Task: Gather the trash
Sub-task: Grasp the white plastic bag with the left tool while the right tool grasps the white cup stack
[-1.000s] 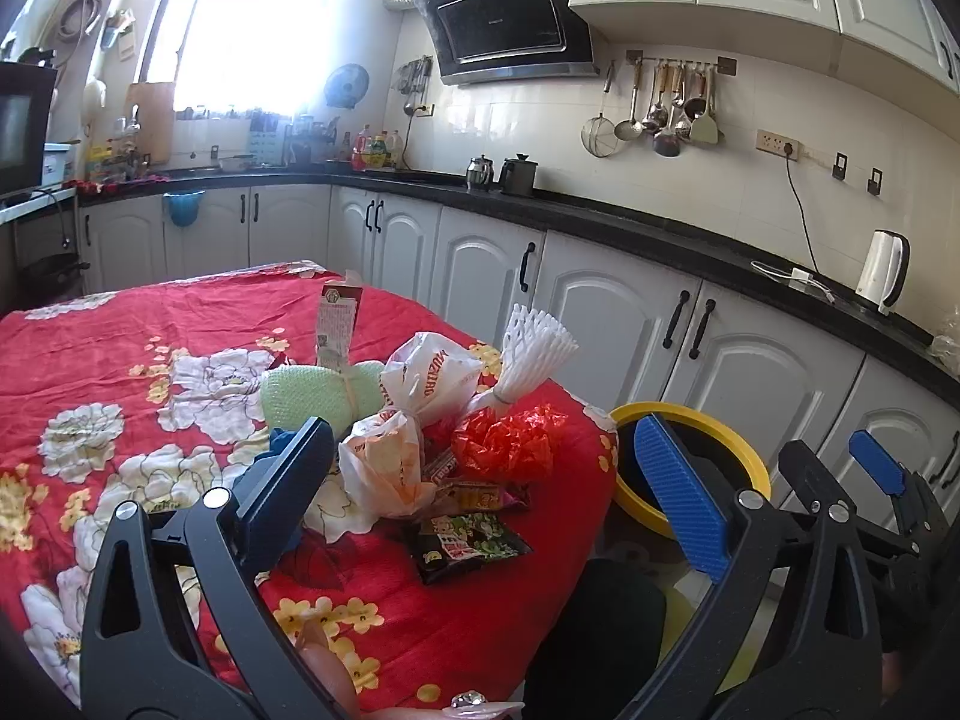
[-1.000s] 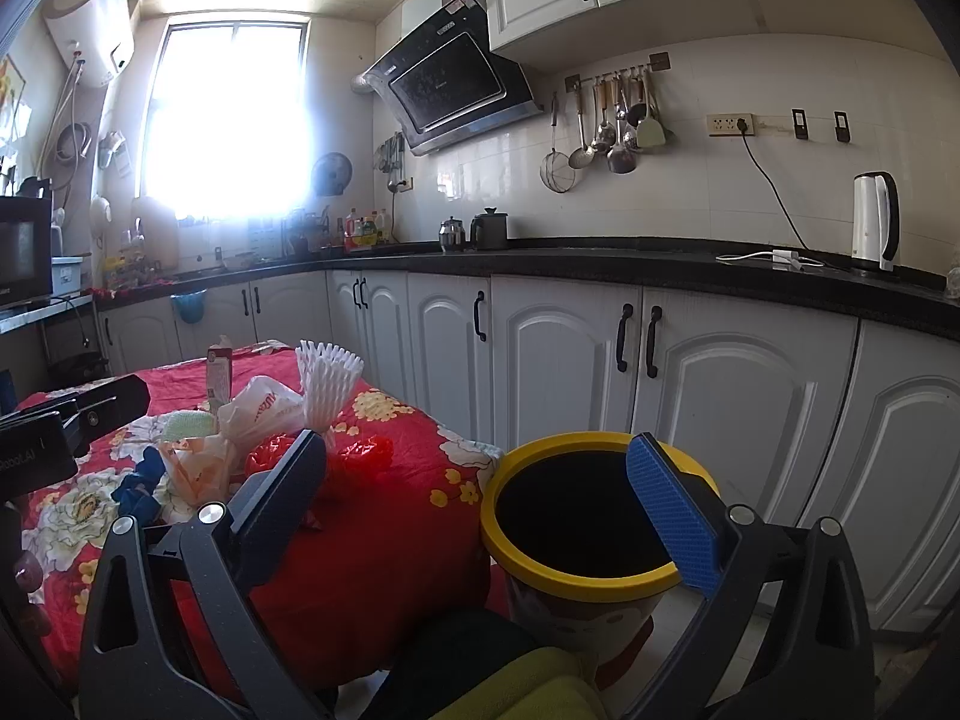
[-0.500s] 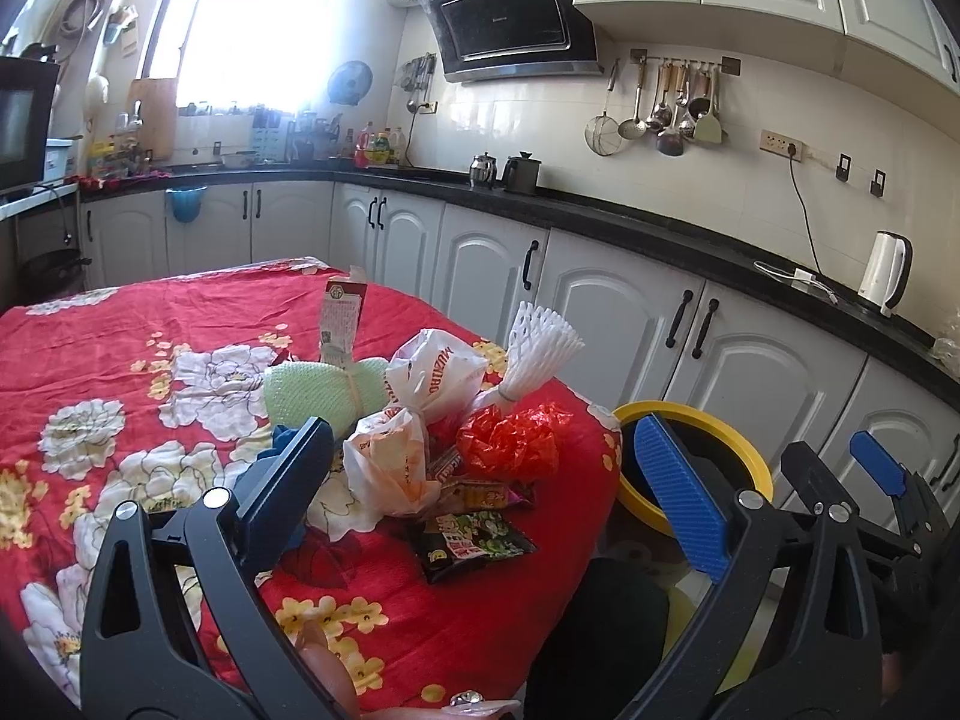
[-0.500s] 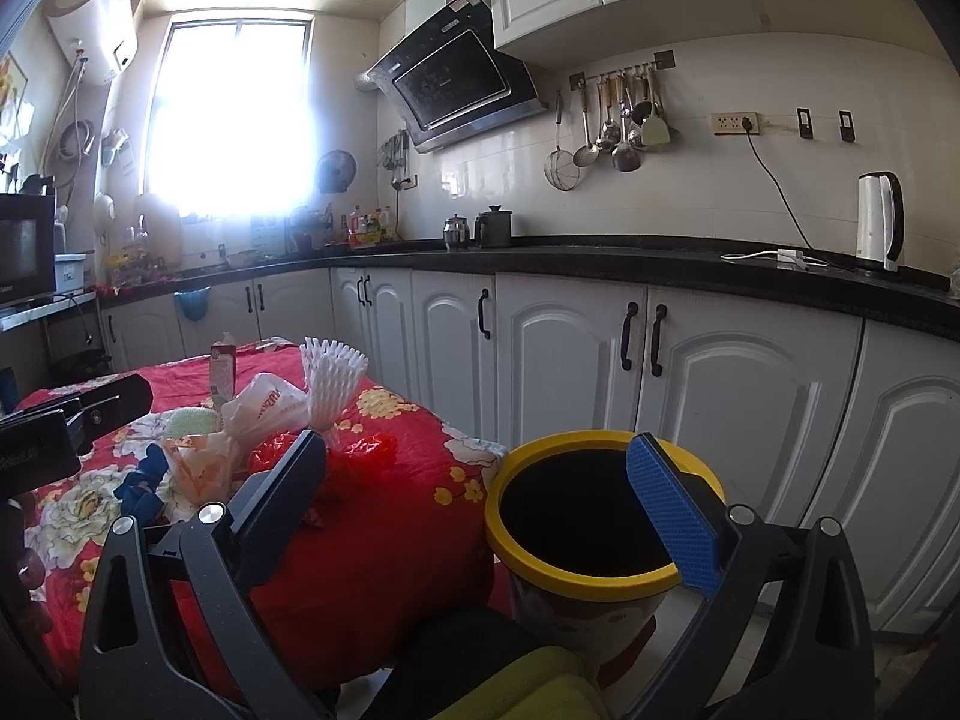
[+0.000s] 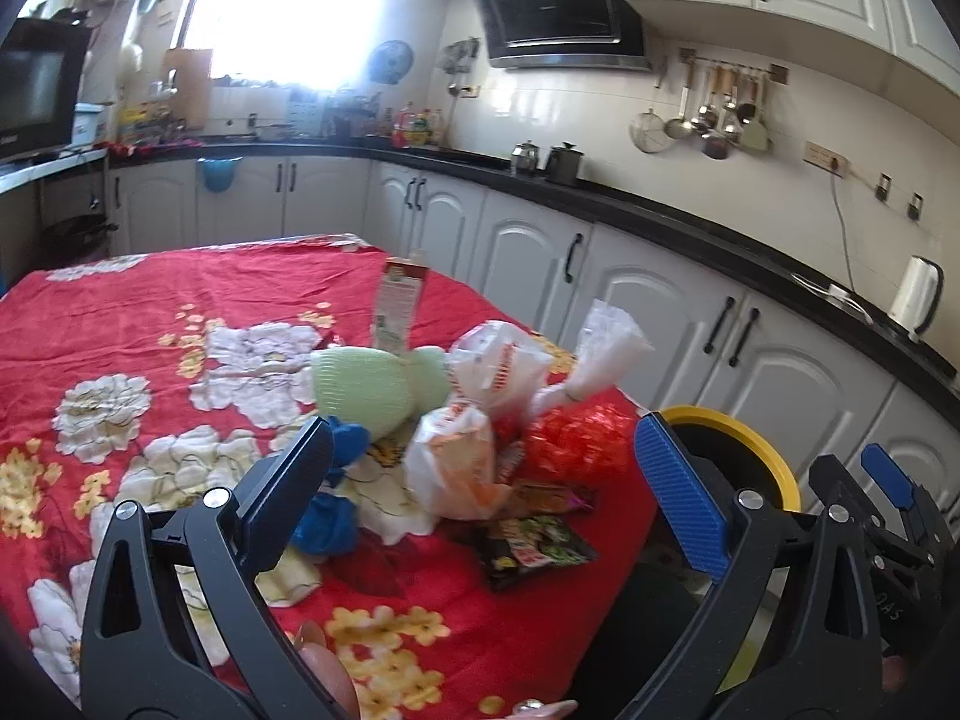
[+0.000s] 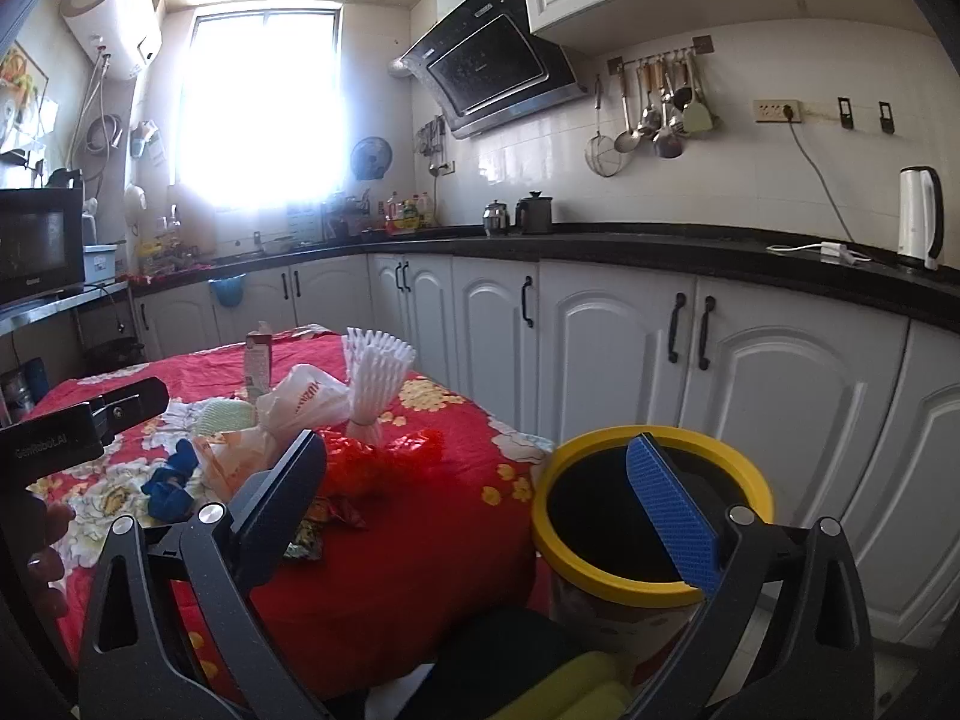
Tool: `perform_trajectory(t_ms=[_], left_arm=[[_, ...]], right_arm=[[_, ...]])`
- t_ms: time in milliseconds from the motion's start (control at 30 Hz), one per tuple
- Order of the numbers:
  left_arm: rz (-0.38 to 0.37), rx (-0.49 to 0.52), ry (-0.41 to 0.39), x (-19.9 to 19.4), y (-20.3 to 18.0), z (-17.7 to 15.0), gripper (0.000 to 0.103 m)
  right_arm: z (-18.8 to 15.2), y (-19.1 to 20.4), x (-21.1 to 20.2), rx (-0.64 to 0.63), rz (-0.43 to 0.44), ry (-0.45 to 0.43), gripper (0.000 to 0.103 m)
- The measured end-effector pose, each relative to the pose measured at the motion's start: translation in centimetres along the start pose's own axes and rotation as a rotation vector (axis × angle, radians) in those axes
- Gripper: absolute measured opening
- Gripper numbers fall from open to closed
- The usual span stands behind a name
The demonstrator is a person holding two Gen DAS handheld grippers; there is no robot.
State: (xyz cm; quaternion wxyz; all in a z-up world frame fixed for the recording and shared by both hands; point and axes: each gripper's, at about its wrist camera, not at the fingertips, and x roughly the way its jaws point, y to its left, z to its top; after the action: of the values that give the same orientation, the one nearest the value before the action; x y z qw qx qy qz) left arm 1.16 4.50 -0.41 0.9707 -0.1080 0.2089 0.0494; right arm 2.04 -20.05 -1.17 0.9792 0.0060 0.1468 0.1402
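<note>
A heap of trash lies at the near right corner of the red flowered table [image 5: 150, 300]: white plastic bags [image 5: 462, 450], a red crinkly wrapper [image 5: 576, 444], a green mesh roll [image 5: 372, 384], blue scraps [image 5: 330, 516], a dark snack packet [image 5: 534, 546], a carton [image 5: 399, 306] and a white fluted bundle [image 6: 372, 372]. My left gripper [image 5: 480, 474] hovers open just short of the heap, holding nothing. My right gripper [image 6: 474, 492] is open and empty, above the table's corner and the yellow-rimmed bin [image 6: 648, 570] on the floor.
White cabinets [image 6: 600, 348] under a black counter run behind the table and bin. A kettle [image 6: 918, 216] stands on the counter. The right gripper's body [image 5: 888, 516] shows at the left wrist view's right edge. A dark and yellow object [image 6: 540, 666] sits low in front.
The left gripper has edged a little closer to the trash heap and turned slightly left. The right gripper has barely moved. Both stay open.
</note>
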Motion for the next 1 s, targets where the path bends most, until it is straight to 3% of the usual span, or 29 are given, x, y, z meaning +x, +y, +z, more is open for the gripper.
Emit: perform_trajectory(t_ms=[467, 600, 1000], left_arm=[[0.05, -0.08, 0.013, 1.4, 4.6, 1.4, 0.092], [0.021, -0.1, 0.071, 2.8, 5.3, 1.7, 0.092], [-0.091, -0.037, 0.263, 8.5, 3.4, 1.3, 0.092]], right_arm=[[2.5, 3.5, 5.2, -0.028, 0.121, 0.035, 0.097], [3.4, 4.1, 7.8, -0.029, 0.155, 0.074, 0.097], [4.5, 3.6, 16.5, 0.049, 0.24, 0.273, 0.097]])
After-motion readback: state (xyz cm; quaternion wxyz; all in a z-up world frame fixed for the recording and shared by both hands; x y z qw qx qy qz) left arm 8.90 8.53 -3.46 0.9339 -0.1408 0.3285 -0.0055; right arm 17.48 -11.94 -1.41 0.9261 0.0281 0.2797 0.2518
